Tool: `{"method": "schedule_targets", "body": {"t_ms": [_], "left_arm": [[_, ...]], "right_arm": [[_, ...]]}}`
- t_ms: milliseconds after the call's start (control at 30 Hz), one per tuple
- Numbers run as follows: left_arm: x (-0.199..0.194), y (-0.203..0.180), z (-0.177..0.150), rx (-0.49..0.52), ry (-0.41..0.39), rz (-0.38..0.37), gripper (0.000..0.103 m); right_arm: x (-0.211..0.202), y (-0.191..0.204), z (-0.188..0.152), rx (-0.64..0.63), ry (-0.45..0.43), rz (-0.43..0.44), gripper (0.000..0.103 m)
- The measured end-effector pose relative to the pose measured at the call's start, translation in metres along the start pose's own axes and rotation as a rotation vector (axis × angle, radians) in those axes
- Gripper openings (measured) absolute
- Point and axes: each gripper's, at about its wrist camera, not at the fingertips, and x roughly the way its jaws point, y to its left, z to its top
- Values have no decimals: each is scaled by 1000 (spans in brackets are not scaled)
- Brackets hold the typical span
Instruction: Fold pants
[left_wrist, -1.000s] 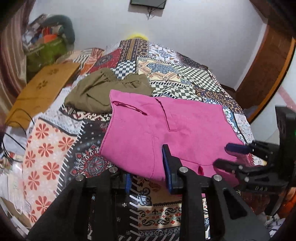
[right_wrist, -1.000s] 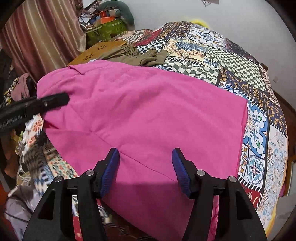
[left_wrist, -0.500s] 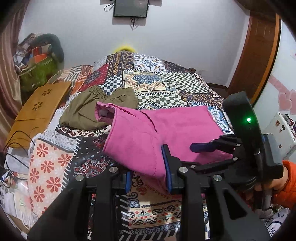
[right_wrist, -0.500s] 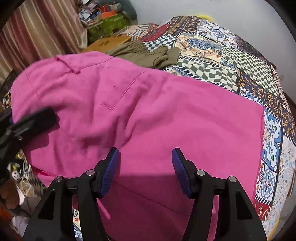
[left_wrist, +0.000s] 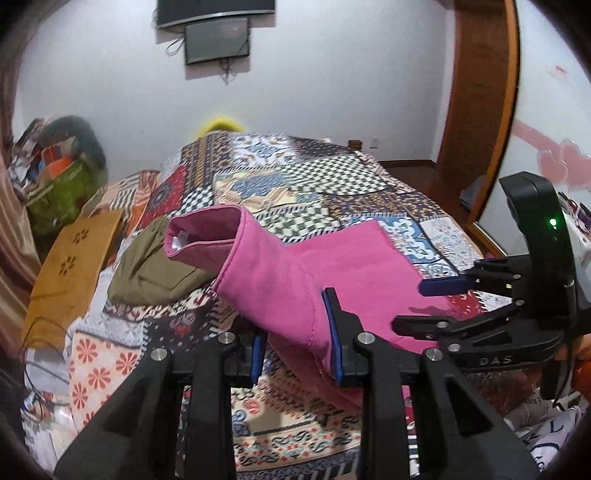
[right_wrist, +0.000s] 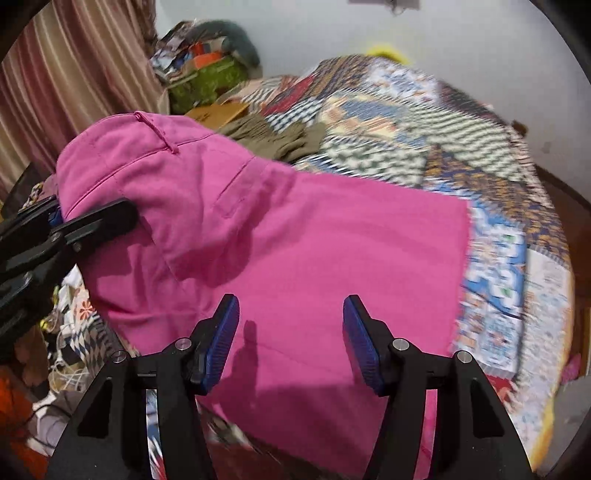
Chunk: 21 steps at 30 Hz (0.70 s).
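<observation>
Left wrist view: left hand-held gripper (left_wrist: 295, 343) clenched on pink pants (left_wrist: 280, 280), lifted off the bed (left_wrist: 332, 177) near its front edge. Right hand-held gripper (right_wrist: 290, 341) released, hovering over fabric. Best carried across evenly, edges aligned, clear of olive garment (left_wrist: 147, 273).

olive garment (left_wrist: 155, 273) on patchwork bedspread (left_wrist: 295, 184)

Far bedspread (left_wrist: 332, 184): bare, open to a passing gripper.
Left side: olive garment (left_wrist: 151, 269) and wooden board (left_wrist: 70, 266) obstruct.
Near edge: raised pink pants (left_wrist: 295, 280) block passage.
</observation>
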Motion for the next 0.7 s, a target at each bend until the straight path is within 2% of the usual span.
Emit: {"method": "schedule_targets", "body": {"t_ms": [167,300,500,700], "left_arm": [[2,-17,11,44,-10,-28,28],[5,-27,18,59,-10,-56,28],[9,-41,26,72,1,-101,28],[7,-62,32,125,-6,-136,21]], "right_arm": [[-7,-17,-21,7,33,-64,56],[6,-25,-41,38,87,-51,56],[6,-31,-46,88,55,-24,56],[3,-33,-48,90,35,-7,56]]}}
